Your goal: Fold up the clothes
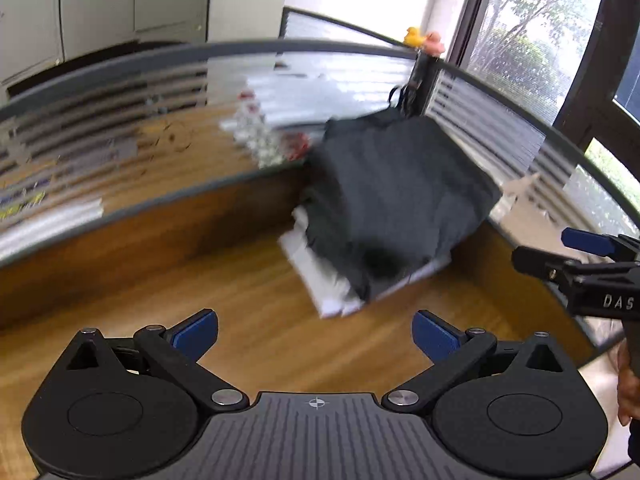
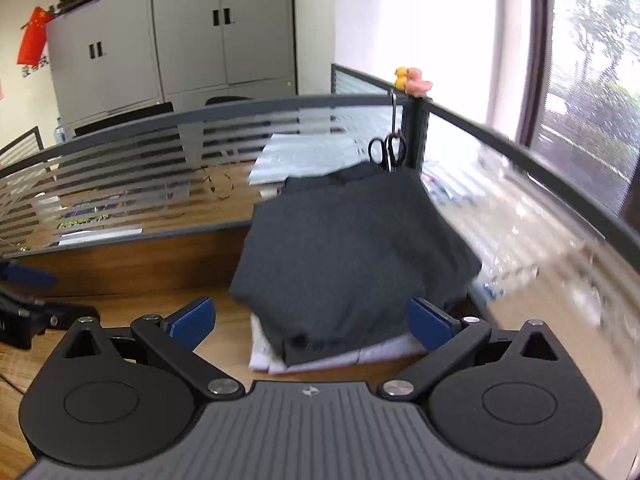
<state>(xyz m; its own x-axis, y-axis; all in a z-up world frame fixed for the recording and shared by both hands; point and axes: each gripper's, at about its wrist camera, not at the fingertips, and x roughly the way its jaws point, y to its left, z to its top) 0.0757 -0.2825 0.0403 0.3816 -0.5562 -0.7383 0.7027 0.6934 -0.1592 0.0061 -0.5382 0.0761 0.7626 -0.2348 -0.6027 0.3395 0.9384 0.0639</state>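
A folded dark grey garment (image 1: 392, 200) (image 2: 352, 264) lies on top of folded white clothes (image 1: 324, 284) (image 2: 320, 360) in the far right corner of the wooden desk (image 1: 240, 304). My left gripper (image 1: 316, 336) hangs open over bare desk in front of the pile, nothing between its blue pads. The right gripper (image 2: 312, 322) is open too, close before the pile, and holds nothing. In the left wrist view the right gripper (image 1: 560, 256) shows at the right edge. The left gripper (image 2: 24, 292) shows at the left edge of the right wrist view.
Striped glass partitions (image 1: 120, 128) (image 2: 540, 240) wall the desk at the back and right. Black scissors (image 2: 388, 152) hang at the corner post under a yellow duck (image 2: 400, 77) and a pink duck (image 2: 418, 82). Grey cabinets (image 2: 180, 36) stand beyond. A window (image 1: 532, 36) is at right.
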